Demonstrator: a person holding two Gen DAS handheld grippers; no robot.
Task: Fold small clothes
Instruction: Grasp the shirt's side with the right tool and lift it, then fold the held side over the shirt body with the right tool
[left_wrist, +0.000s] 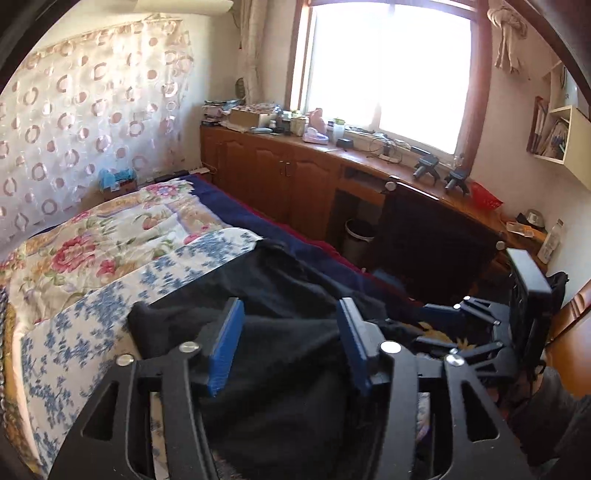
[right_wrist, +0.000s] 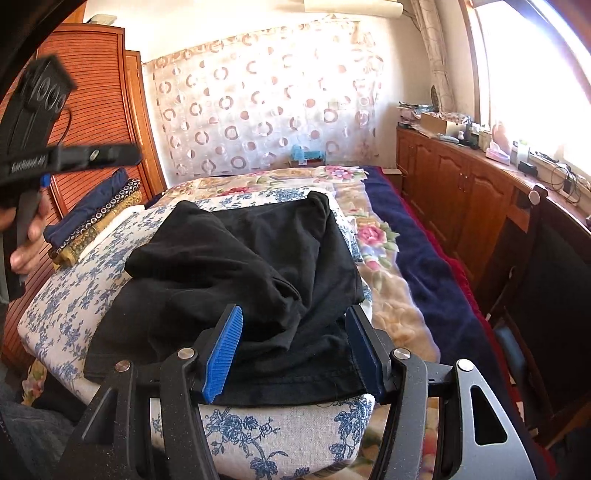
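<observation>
On the blue-floral cushion (right_wrist: 70, 302) atop the bed (right_wrist: 424, 266) lies the crumpled black garment (right_wrist: 240, 258). Right claw (right_wrist: 291, 350) stands apart over its near hem; left claw (left_wrist: 290, 345) likewise apart above the cloth, gripping nothing.

So the bed (right_wrist: 436, 280) has a navy blanket along its 3 o'clock side and a floral quilt (right_wrist: 373, 236) over the middle. A blue-flowered cushion (right_wrist: 66, 295) sits at the near end, black garment (right_wrist: 236, 266) crumpled on top of it. Folded stack of clothes (right_wrist: 92, 218) is at 10 o'clock.
</observation>
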